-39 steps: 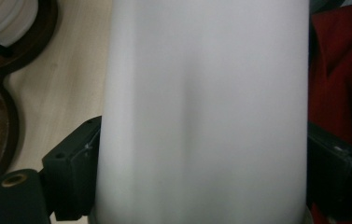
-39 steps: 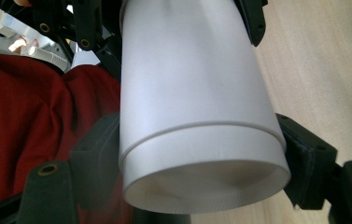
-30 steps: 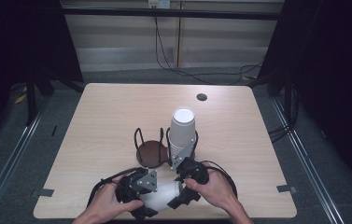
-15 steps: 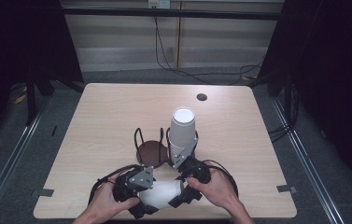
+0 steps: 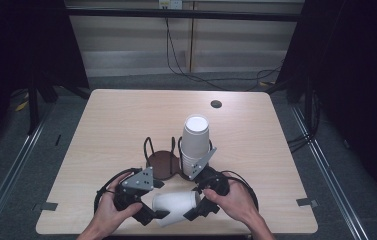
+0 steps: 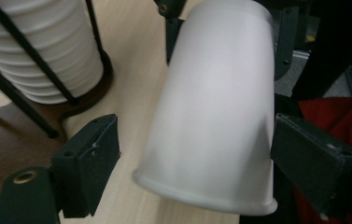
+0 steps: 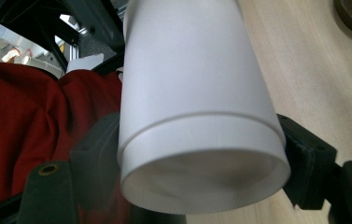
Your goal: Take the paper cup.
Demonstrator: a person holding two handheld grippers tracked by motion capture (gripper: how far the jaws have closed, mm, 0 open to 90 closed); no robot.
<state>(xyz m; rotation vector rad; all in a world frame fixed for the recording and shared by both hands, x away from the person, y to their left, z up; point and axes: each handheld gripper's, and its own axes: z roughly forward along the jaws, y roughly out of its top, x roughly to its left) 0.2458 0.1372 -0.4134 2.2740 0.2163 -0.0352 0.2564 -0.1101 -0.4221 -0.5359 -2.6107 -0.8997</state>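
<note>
A white paper cup (image 5: 176,206) lies on its side near the table's front edge, between my two grippers. Its wide rim points at my left gripper (image 5: 155,204), its base at my right gripper (image 5: 196,200). In the left gripper view the cup (image 6: 215,107) sits between the jaws of my left gripper (image 6: 197,154), which have just been closing; a gap remains at the left pad (image 6: 94,154). In the right gripper view my right gripper (image 7: 199,154) is shut on the base end of the cup (image 7: 197,93), where a step line rings the wall.
Just beyond the hands stands a black wire holder with a brown base (image 5: 163,162), and a tall stack of white cups (image 5: 196,142) fills its right bay. A dark hole (image 5: 216,104) marks the far tabletop. Cables loop beside both hands. Red cloth (image 7: 24,116) lies below the front edge.
My left gripper has drawn a little to the left and up, so more of the lying cup shows between the two grippers. The right gripper and the stack have stayed put.
</note>
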